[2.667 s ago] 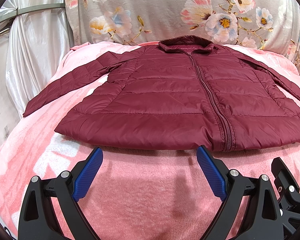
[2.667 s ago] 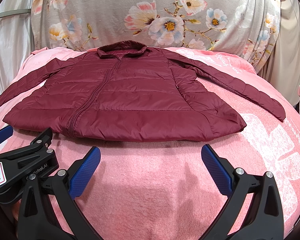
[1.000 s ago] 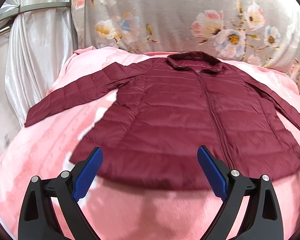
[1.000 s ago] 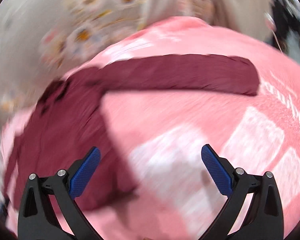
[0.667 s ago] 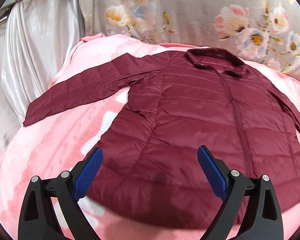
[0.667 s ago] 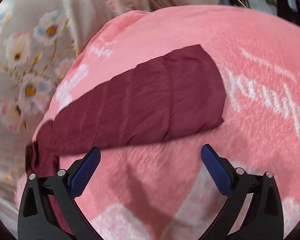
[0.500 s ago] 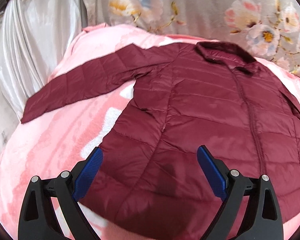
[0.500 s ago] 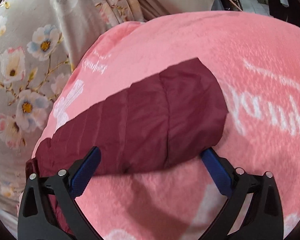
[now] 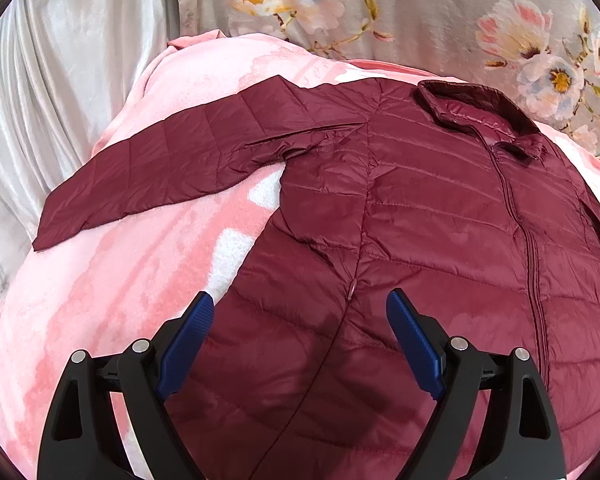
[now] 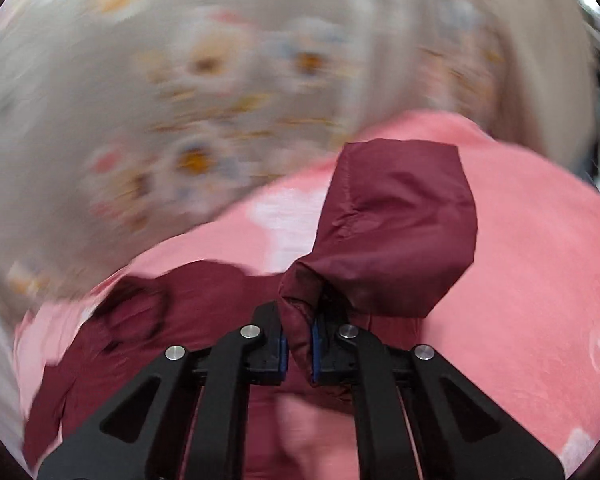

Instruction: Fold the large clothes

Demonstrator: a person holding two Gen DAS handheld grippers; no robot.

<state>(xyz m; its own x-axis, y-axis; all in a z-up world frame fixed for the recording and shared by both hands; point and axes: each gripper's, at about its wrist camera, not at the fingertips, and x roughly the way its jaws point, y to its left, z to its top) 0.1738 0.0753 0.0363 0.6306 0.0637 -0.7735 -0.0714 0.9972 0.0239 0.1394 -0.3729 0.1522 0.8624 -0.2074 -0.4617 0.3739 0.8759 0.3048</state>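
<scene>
Maroon puffer jacket (image 9: 440, 216) lies zipped, face up; one sleeve (image 10: 396, 232) apparently lifted.

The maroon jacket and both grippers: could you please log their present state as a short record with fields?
garment: maroon puffer jacket, zipped, front up
surface: pink blanket
backdrop: floral fabric
left gripper: open, over the jacket's lower left panel, holding nothing
right gripper: shut on the sleeve cuff, cuff raised off the blanket
other sleeve: spread flat, pointing outward
right wrist view: background blurred
fold progress: no fold visible in the body yet
</scene>
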